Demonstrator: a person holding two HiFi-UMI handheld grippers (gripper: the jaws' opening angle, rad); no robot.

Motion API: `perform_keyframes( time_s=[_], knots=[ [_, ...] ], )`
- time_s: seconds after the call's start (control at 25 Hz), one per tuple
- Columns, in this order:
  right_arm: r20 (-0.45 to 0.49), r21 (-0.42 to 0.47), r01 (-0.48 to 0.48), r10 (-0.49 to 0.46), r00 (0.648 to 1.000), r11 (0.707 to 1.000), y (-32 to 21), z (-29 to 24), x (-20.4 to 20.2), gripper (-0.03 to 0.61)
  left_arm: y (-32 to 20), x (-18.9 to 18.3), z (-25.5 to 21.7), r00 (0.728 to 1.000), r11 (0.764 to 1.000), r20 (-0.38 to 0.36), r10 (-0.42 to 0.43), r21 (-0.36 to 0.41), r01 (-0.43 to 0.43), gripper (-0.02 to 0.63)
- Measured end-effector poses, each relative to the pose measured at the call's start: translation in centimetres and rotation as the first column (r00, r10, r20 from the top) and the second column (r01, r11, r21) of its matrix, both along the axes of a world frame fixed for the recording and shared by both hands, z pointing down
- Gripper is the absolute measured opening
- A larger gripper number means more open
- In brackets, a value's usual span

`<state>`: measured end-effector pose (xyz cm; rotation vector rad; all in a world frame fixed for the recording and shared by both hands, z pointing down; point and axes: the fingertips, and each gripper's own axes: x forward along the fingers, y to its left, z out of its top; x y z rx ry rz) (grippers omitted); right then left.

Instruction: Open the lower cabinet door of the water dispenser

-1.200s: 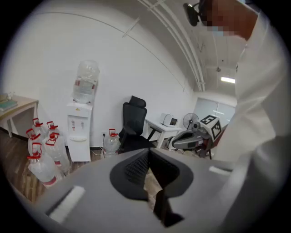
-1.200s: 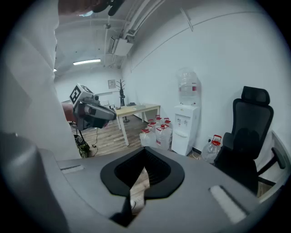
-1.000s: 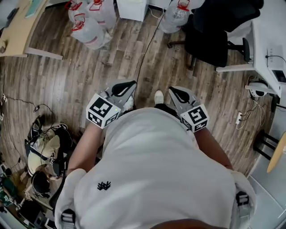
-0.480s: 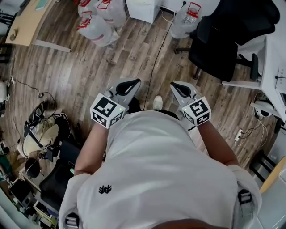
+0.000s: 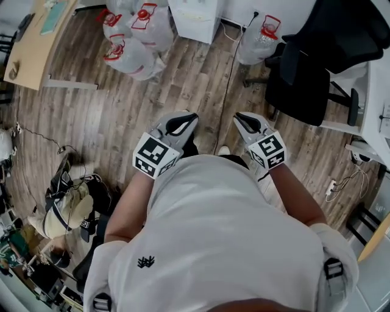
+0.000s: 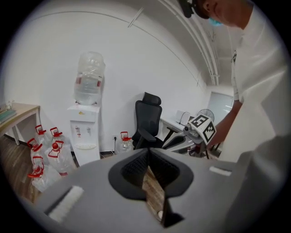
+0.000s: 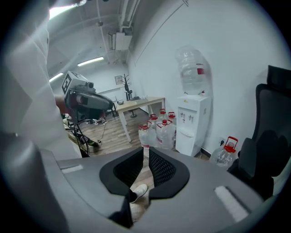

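Red-capped jugs (image 5: 131, 42) far left, white water dispenser (image 5: 194, 15) just beside, against the wall, lower cabinet door (image 6: 88, 155) apparently shut, well ahead of both grippers. Left gripper (image 5: 190, 117) closed, empty. Right gripper (image 5: 239, 117) parted a crack, jaws just been opening, nothing between. Black chair (image 5: 304, 79) far right.

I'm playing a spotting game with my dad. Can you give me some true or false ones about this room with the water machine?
1. A big bottle sits on top of the water dispenser. True.
2. The left gripper is gripping the dispenser's door. False: its jaws are together on nothing, and it is well short of the dispenser.
3. The office chair is red. False: it is black.
4. Spare bottles with red caps stand on the wood floor beside the dispenser. True.
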<state>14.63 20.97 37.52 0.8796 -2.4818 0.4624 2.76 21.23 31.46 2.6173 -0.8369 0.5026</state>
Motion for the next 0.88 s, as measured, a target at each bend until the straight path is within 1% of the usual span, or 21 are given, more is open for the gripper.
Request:
perform_keyframes(
  time_s=[0.12,0.24,0.32,0.4,0.48,0.56,0.68,0.88],
  knots=[
    [-0.028,-0.008,-0.042,0.041,0.999,0.999,-4.1,0.6,-1.8,0.021,-3.8,-1.9,0.3,0.997,0.997,0.013,0.072,-0.008,-0.072,0.058],
    [-0.037,-0.012,-0.102,0.101,0.994,0.995,-8.4,1.0,-3.1,0.021,-7.2,-3.4,0.7,0.987,0.988,0.042,0.156,-0.021,-0.156,0.058],
    [-0.043,-0.020,-0.118,0.118,0.992,0.993,-10.9,1.6,-3.7,0.023,-9.3,-4.1,1.3,0.983,0.984,0.048,0.175,-0.037,-0.174,0.058],
    [-0.052,-0.036,-0.121,0.119,0.992,0.992,-13.3,2.6,-3.9,0.034,-11.4,-4.3,1.9,0.984,0.984,0.040,0.171,-0.055,-0.169,0.058],
    [-0.058,-0.055,-0.125,0.122,0.991,0.991,-15.9,4.1,-3.7,0.040,-13.3,-3.6,2.5,0.985,0.983,0.029,0.169,-0.079,-0.166,0.058],
    [-0.058,-0.071,-0.129,0.125,0.990,0.989,-19.0,5.8,-3.2,0.041,-15.3,-2.5,3.1,0.983,0.979,0.033,0.179,-0.101,-0.175,0.058],
    [-0.050,-0.094,-0.134,0.129,0.990,0.987,-24.4,8.7,-2.5,0.049,-18.7,-0.5,4.0,0.977,0.974,0.067,0.201,-0.123,-0.192,0.058],
    [-0.031,-0.113,-0.112,0.109,0.994,0.987,-33.9,14.3,-0.4,0.050,-25.3,3.9,5.5,0.971,0.969,0.113,0.210,-0.159,-0.191,0.058]
  ],
)
